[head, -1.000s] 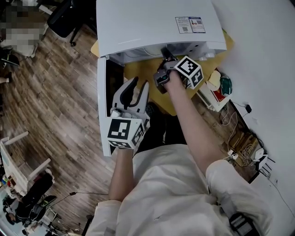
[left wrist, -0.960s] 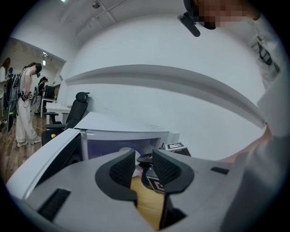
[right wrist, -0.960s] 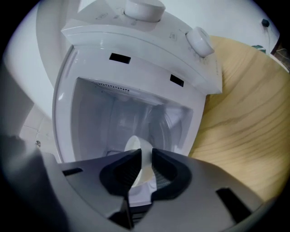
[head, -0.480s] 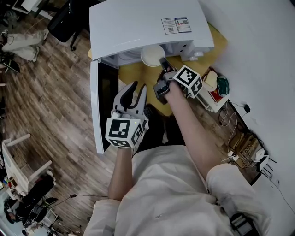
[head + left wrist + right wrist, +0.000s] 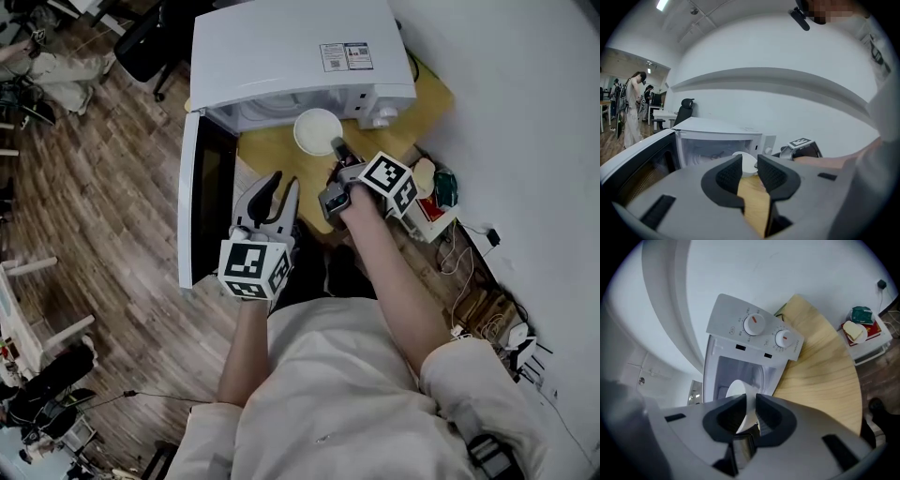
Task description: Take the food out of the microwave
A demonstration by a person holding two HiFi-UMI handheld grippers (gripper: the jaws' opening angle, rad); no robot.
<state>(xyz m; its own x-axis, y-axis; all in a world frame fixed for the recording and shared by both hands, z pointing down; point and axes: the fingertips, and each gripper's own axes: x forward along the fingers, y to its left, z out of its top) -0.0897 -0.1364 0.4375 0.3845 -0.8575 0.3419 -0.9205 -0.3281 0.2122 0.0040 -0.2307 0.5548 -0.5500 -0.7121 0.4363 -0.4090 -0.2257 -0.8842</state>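
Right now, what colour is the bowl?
White; the bowl shows best in the head view.

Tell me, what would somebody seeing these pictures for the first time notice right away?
First, the white bowl, pinched at its rim by the right gripper just in front of the white microwave on the yellow table. Next, the microwave's door swung wide open on the left, with the left gripper empty beside it, jaws apart.
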